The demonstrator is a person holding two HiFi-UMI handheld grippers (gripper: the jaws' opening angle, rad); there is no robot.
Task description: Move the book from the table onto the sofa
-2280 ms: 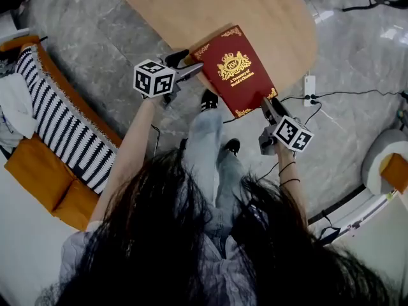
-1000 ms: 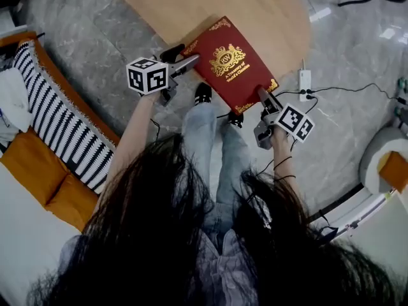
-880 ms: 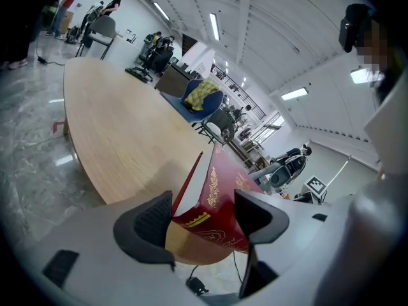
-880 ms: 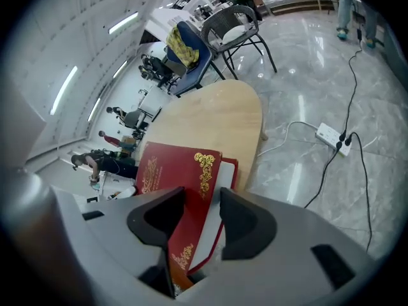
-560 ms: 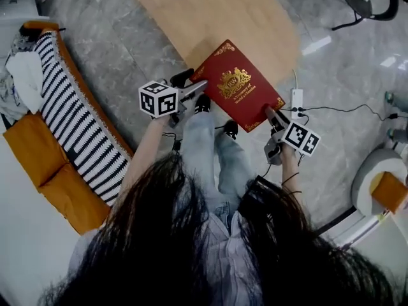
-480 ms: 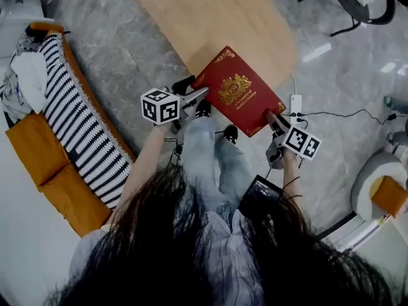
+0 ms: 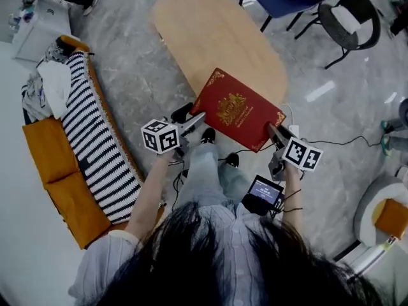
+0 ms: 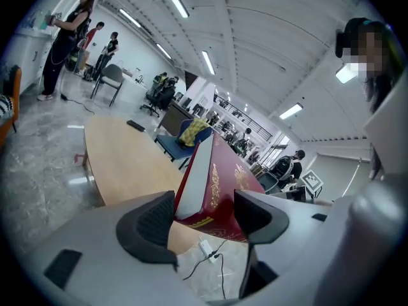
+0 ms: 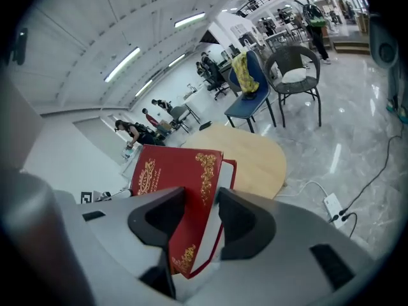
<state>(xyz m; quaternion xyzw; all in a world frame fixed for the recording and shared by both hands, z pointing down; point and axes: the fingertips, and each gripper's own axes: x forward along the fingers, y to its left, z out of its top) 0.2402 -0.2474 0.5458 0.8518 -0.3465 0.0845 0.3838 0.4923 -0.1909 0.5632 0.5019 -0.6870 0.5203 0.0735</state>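
Above the tabletop [image 7: 210, 37] we now hold the book [image 7: 237, 110] lifted clear, left gripper [image 7: 197, 117] and right gripper [image 7: 273, 130] clamped on it; sofa [image 7: 46, 155] next.

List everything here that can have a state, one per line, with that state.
book: closed, held up off the table by both grippers
left gripper: shut on the book's corner
right gripper: shut on the book's other near corner
power strip: plugs in
small screen at the waist: lit
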